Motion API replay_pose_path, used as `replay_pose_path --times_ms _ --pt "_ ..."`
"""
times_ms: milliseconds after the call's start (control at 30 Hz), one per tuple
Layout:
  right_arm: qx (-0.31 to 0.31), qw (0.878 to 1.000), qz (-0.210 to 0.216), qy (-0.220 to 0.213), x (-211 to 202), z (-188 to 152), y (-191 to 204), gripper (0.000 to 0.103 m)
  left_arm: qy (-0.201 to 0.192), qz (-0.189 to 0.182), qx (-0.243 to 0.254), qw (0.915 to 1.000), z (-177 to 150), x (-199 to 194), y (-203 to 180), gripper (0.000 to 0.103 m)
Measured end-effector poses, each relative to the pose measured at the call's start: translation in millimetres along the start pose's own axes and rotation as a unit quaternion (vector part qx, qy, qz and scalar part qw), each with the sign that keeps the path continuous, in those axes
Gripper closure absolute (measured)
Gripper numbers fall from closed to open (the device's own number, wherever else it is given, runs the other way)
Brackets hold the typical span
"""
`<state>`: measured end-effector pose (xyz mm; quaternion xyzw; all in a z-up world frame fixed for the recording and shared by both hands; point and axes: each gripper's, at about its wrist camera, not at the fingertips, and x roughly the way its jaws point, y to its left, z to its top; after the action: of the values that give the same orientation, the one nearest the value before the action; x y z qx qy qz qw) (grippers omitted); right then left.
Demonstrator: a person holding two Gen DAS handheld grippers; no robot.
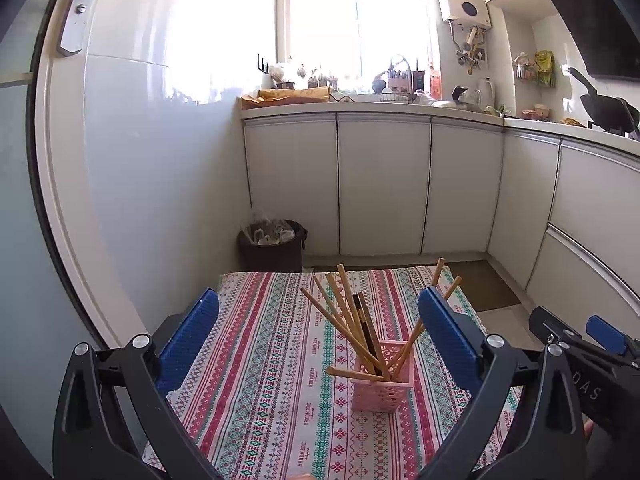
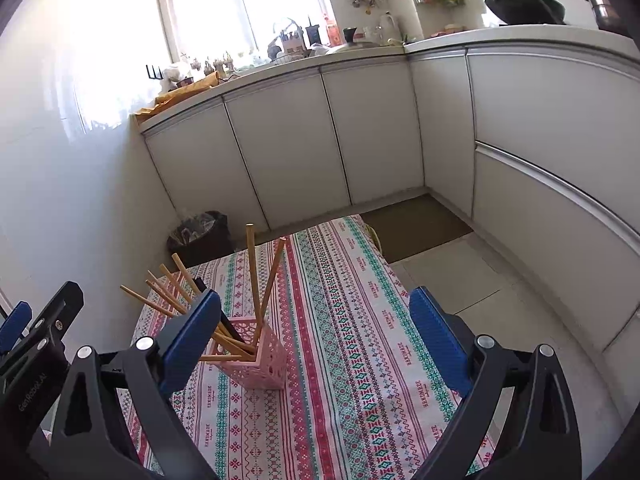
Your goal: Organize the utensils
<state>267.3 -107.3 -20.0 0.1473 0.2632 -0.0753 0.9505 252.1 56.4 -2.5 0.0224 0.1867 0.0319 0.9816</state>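
A pink perforated holder [image 1: 380, 386] stands on the striped tablecloth [image 1: 272, 360]. Several wooden chopsticks [image 1: 352, 312] and one dark one stick out of it, fanned in different directions. My left gripper [image 1: 320, 312] is open and empty, held above and in front of the holder. My right gripper [image 2: 316, 312] is open and empty too; the holder [image 2: 260, 360] sits just right of its left finger, with the chopsticks [image 2: 254, 268] rising past it. The right gripper [image 1: 592, 340] also shows at the right edge of the left wrist view.
A dark bin [image 1: 272, 244] lined with a plastic bag stands on the floor beyond the table. White cabinets [image 1: 380, 184] line the back and right under a cluttered counter. A brown mat [image 2: 416, 224] lies on the floor past the table's far edge.
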Motion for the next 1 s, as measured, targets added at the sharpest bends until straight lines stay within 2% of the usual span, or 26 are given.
replay_pose_path --times_ms 133,1000 --pt "0.004 1.000 0.003 0.003 0.6 -0.4 -1.5 0.010 -0.005 -0.008 -0.003 1.0000 0.8 -2.8 -0.4 0.007" --pt "0.003 1.000 0.004 0.006 0.6 1.6 0.3 0.010 0.011 0.005 0.003 0.9999 1.0 5.1 -3.0 0.007"
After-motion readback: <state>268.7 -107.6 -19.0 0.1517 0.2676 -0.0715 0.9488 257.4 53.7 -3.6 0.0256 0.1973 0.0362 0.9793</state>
